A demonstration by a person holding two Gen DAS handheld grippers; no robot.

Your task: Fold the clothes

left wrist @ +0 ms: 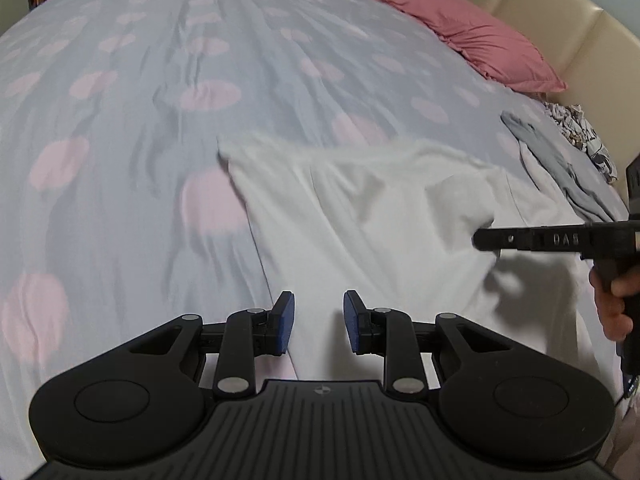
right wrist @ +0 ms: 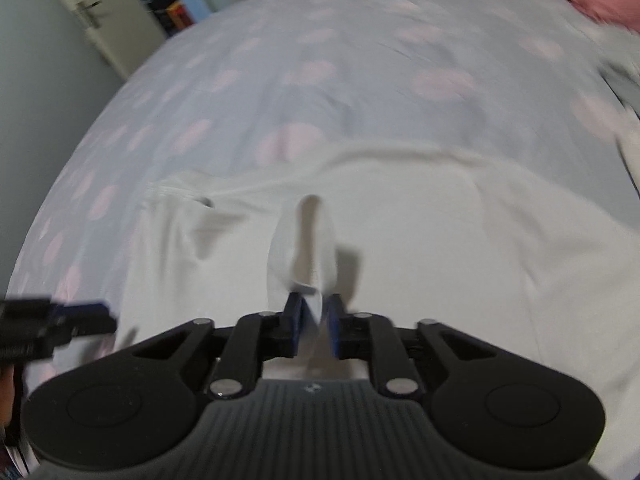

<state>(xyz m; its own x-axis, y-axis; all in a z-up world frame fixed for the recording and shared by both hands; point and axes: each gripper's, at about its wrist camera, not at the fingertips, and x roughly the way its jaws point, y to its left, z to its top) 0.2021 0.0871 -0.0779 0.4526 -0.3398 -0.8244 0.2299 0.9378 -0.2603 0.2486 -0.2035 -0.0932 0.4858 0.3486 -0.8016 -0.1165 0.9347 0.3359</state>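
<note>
A white garment [left wrist: 360, 216] lies spread on a grey bedspread with pink dots [left wrist: 160, 80]. My left gripper [left wrist: 319, 320] hovers open over the garment's near left part, nothing between its blue pads. From the right side, my right gripper [left wrist: 484, 240] lifts a pinched fold of the white cloth. In the right wrist view the right gripper [right wrist: 314, 316] is shut on a raised strip of the white garment [right wrist: 440, 248]. The left gripper's finger [right wrist: 80, 318] shows at that view's left edge.
A pink pillow [left wrist: 480, 40] rests against a cream headboard [left wrist: 580, 28] at the far right. A grey garment [left wrist: 560, 164] and patterned cloth [left wrist: 580, 128] lie near the right edge. A hand [left wrist: 612, 300] holds the right gripper. A door [right wrist: 80, 12] stands beyond the bed.
</note>
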